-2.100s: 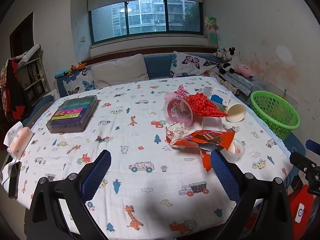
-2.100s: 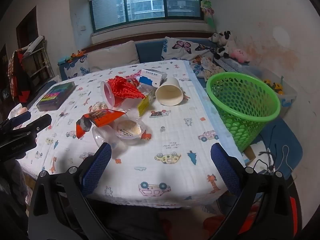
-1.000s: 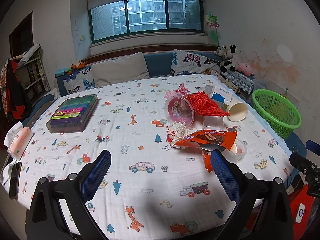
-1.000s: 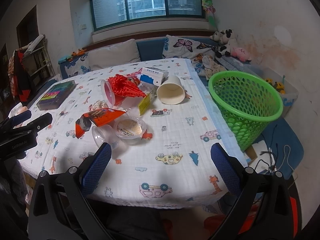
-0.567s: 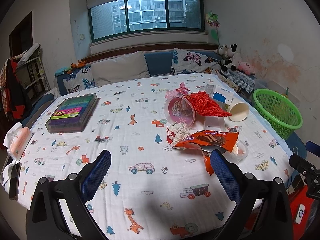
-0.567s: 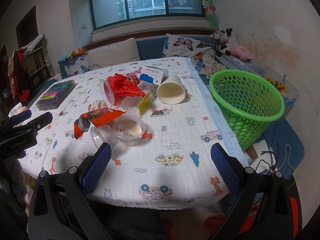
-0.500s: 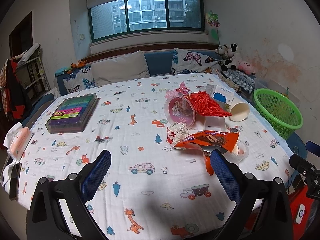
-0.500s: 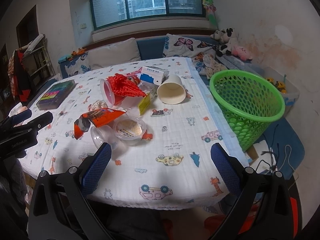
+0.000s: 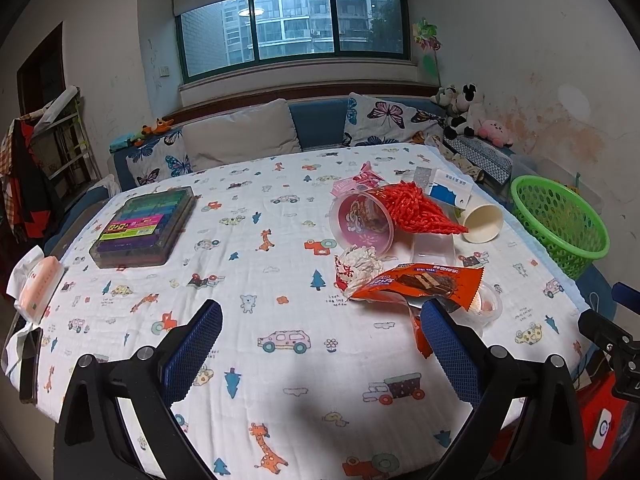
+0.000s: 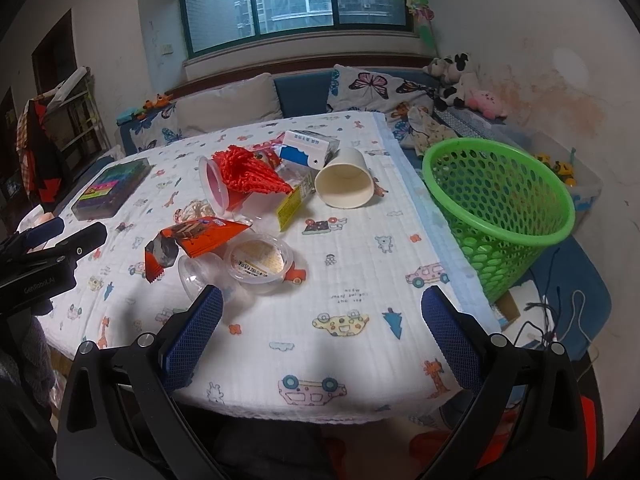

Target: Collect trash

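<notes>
Both claws hang empty with fingers spread wide: the left gripper (image 9: 320,354) and the right gripper (image 10: 322,342). The trash pile, topped by an orange wrapper (image 10: 200,236), lies ahead-left of the right claw; the green basket (image 10: 500,216) stands ahead-right, beside the table (image 10: 360,280).

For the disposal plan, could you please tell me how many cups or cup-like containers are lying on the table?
3: a paper cup on its side nearest the green basket, a pink plastic cup under the red mesh, and a clear cup beside the lidded tub. More may be hidden.

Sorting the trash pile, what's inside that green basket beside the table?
Through the green basket mesh only its own walls show; nothing visible inside. The bottom is hidden by the near wall.
</notes>
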Available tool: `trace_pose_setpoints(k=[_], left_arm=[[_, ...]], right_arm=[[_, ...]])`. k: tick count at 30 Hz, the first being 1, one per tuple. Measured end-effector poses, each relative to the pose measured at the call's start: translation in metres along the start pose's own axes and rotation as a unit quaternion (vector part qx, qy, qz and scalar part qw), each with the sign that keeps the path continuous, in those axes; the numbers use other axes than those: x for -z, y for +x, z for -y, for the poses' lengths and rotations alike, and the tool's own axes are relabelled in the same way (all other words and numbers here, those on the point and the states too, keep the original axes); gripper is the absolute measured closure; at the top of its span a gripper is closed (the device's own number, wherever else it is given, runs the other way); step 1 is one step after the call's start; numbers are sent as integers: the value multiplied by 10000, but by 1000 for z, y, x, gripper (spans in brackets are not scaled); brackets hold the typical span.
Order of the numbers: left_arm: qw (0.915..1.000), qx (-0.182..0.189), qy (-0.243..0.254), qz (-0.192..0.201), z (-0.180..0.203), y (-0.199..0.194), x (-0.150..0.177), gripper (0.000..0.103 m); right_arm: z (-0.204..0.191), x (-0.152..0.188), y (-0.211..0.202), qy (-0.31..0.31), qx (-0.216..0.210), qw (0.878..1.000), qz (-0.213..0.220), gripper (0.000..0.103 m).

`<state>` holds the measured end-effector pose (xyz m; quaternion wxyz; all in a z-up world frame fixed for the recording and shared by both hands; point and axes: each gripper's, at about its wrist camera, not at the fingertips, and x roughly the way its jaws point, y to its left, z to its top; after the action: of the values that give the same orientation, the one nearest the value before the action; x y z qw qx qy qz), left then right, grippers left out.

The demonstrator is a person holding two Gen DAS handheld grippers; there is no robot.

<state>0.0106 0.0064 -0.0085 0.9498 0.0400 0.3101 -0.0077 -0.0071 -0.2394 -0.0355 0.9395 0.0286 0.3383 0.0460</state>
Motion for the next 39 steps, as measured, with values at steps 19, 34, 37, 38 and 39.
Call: trace_pose_setpoints(k=[19, 34, 37, 38, 39], left_arm=[[9998, -155, -37, -85, -10, 14, -13, 7], [9983, -464, -318, -156, -40, 26, -30, 7], [9975, -529, -437, -187, -50, 29, -33, 7], [9971, -551, -483, -205, -54, 30, -33, 7], [9969, -562, -513, -221, -56, 31, -33, 7]], right_arm=[[-13, -11, 13, -303, -148, 9994, -52, 4], [-46, -24, 34, -1234, -592, 9905, -139, 4], [-59, -25, 41, -1608, -743, 9840, -183, 6], [-64, -26, 44, -1781, -783, 9807, -190, 6], [-69, -27, 46, -1954, -819, 9771, -195, 6]])
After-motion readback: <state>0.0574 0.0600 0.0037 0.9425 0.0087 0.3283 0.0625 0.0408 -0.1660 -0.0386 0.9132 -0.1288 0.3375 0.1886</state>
